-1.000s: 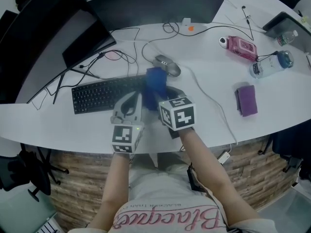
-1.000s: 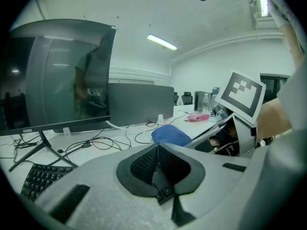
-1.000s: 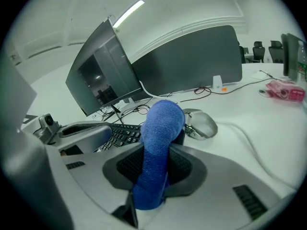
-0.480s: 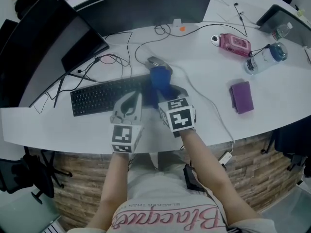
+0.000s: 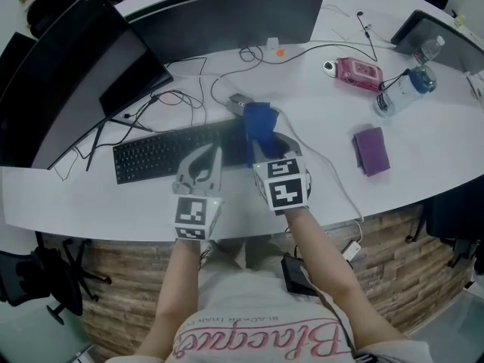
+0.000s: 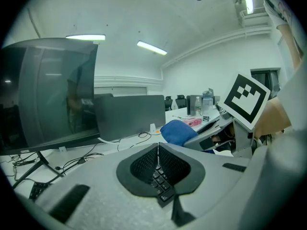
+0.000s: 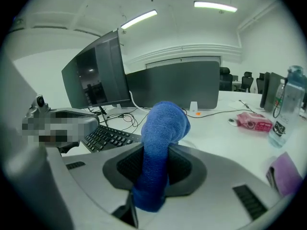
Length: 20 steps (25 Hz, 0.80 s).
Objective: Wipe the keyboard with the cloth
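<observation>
Cloth is sitting pinched in the right gripper, whose jaws are clamping narrowly on its lower part while the loose blue bulk is bulging up and forward past the tips. Beside it, the left gripper is carrying nothing, its jaws pressed together, and is hovering over the near edge of the keyboard, with keys showing just beneath the tips. On the desk the keyboard is lying with its long axis running left to right. The cloth is hanging at its right end, touching or not I cannot tell, so nearly all the keys are stretching away to the left of the right gripper. The coming wipe is probably calling for a leftward sweep along that axis, and the left gripper is standing in that path
</observation>
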### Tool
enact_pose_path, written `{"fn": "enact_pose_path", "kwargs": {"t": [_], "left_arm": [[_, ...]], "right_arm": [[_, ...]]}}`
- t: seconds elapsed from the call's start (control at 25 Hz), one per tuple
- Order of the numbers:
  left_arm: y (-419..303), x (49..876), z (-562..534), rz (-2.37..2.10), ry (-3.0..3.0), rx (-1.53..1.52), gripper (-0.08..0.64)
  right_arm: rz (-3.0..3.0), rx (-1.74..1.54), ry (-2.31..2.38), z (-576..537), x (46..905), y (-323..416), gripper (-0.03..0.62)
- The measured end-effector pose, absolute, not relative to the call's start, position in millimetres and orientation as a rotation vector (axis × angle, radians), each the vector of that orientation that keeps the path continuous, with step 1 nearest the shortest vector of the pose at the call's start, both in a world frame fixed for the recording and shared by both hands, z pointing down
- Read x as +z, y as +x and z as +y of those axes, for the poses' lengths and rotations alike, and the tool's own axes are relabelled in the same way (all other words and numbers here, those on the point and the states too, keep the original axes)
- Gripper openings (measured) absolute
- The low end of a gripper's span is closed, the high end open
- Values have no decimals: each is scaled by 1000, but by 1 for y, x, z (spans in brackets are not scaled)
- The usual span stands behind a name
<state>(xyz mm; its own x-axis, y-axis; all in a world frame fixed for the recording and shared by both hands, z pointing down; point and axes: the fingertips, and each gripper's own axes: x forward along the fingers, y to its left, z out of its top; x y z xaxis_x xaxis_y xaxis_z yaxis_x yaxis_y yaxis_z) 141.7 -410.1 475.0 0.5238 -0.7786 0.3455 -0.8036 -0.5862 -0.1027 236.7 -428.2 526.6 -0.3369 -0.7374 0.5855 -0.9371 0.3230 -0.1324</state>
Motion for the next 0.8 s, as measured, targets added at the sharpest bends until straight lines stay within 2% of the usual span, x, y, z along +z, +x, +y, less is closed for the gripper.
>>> {"fn": "enact_pose_path", "kwargs": {"t": [0.28, 0.8], "left_arm": [[116, 452, -391, -1425, 2711, 485, 6], [34, 402, -332, -1523, 2760, 360, 6]], "right_arm": [[-2244, 508, 1593, -403, 476, 220, 104], [-2425, 328, 1584, -321, 402, 121, 104]]}}
